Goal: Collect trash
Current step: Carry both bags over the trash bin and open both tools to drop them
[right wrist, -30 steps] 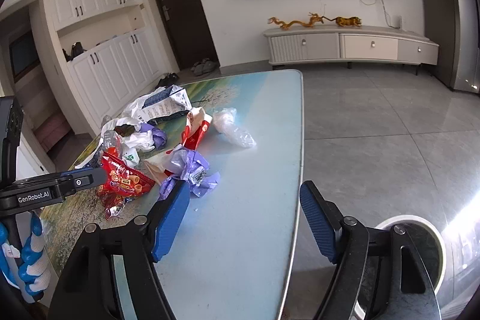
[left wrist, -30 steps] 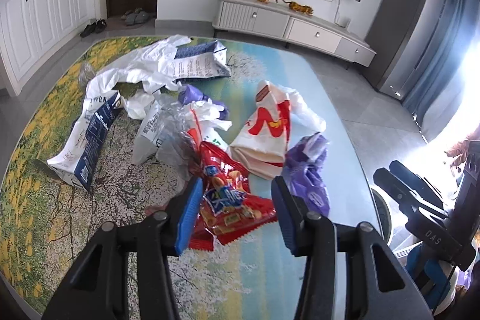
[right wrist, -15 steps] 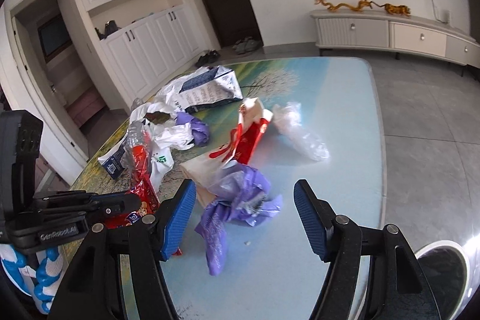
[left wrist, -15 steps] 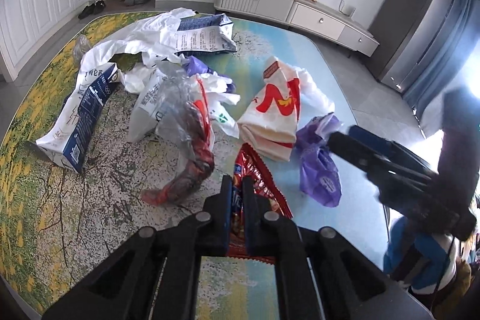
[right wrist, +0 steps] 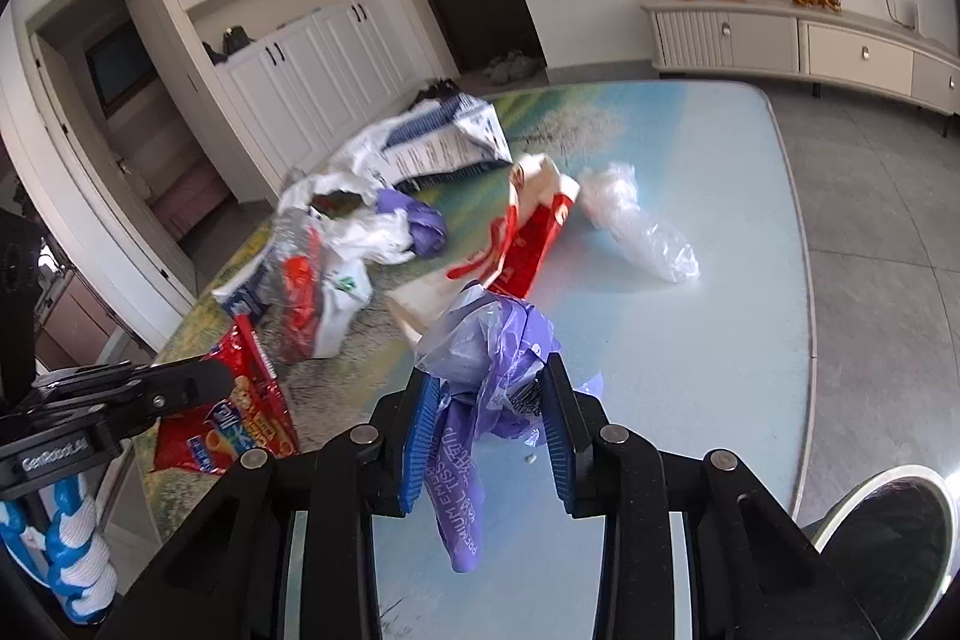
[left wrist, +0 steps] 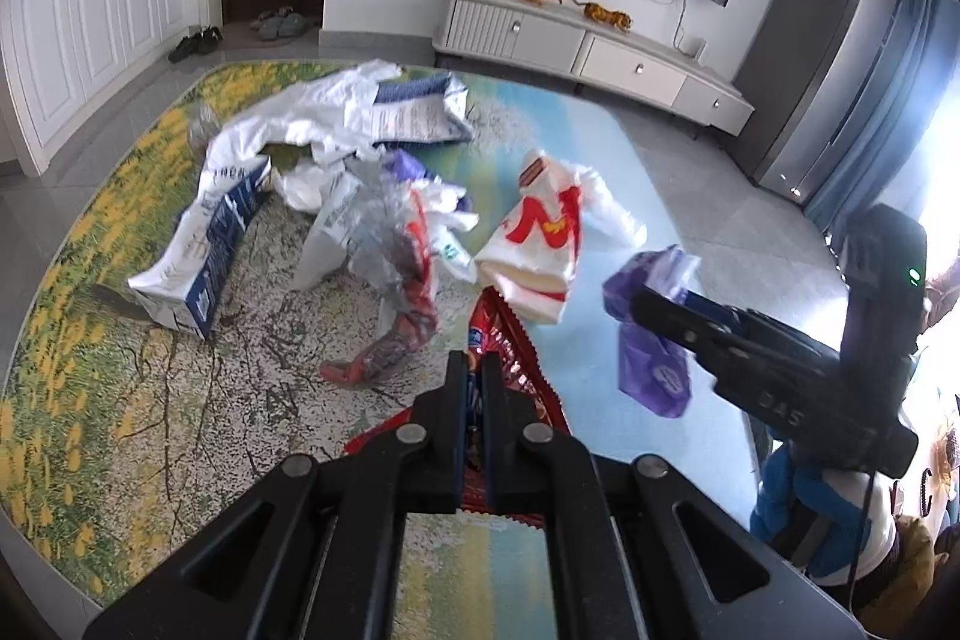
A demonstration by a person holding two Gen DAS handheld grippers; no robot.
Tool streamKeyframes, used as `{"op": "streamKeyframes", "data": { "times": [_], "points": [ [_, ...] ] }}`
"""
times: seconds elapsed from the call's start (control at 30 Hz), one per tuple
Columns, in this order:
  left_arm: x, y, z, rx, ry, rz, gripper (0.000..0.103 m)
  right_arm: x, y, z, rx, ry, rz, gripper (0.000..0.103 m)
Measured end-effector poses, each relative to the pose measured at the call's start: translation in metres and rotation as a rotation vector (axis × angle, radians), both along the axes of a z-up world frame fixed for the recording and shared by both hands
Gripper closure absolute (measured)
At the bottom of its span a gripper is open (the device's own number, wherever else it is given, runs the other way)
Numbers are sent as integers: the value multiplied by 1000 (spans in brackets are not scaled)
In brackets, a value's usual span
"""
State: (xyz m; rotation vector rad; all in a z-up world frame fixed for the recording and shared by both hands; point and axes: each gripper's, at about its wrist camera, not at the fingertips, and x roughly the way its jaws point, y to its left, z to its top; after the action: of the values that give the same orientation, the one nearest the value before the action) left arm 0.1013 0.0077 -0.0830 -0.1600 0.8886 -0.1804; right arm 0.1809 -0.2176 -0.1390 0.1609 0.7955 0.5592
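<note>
Left hand-held gripper (left wrist: 474, 388): fingers pressed together, clamped on the red snack wrapper (left wrist: 510, 358), low over the near side of the bench (left wrist: 72, 370).
Red snack wrapper: pinched at its near end between the left fingers; in the right wrist view it stands on edge at the bench's left rim, beside the crumpled pile.
Right hand-held gripper (right wrist: 489, 418): blue pads (right wrist: 420, 430) partly closed, pressing both sides of the purple plastic bag (right wrist: 492, 358).
Purple plastic bag: bunched between the right pads, one printed strip hanging down below them, over the pale blue part of the bench.
Red-and-white paper bag (left wrist: 534, 244): lying mid-bench, just behind the purple bag.
Clear plastic wrap (right wrist: 642, 226): flat on the blue area, beside the paper bag, apart from the rest.
Blue-and-white cartons (left wrist: 204, 250): one near the left edge, another at the far side, among white plastic bags (left wrist: 288, 130).
Crumpled clear-and-red wrapper (left wrist: 396, 292): between the near carton and the paper bag.
Round bin (right wrist: 894, 538): on the floor past the bench's right corner.
</note>
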Motion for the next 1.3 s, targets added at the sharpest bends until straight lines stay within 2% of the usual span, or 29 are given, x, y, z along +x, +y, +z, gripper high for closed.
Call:
{"op": "streamKeyframes", "data": {
  "times": [0.13, 0.27, 0.5, 0.67, 0.87, 1.07, 1.17, 1.3],
  "points": [
    [-3, -21, 16, -13, -29, -45, 100, -23, -30, 19, 32, -44, -56, 70],
    [1, -64, 29, -27, -51, -144, 100, -47, -79, 28, 37, -68, -168, 70],
    [19, -168, 33, -21, -55, -360, 100, -85, -187, 10, -19, -24, -430, 70],
    [34, -253, 13, -1, -15, -509, 100, -99, -253, -20, -66, 56, -597, 69],
    [52, -334, -14, 27, 15, -620, 99, -97, -295, -48, -80, 131, -688, 67],
    [69, -380, -44, 27, 63, -646, 98, -88, -307, -62, -94, 168, -714, 62],
    [77, -392, -57, 15, 89, -650, 98, -89, -314, -71, -108, 183, -726, 61],
    [83, -400, -73, -11, 145, -659, 95, -92, -320, -75, -109, 199, -747, 53]
  ]
}}
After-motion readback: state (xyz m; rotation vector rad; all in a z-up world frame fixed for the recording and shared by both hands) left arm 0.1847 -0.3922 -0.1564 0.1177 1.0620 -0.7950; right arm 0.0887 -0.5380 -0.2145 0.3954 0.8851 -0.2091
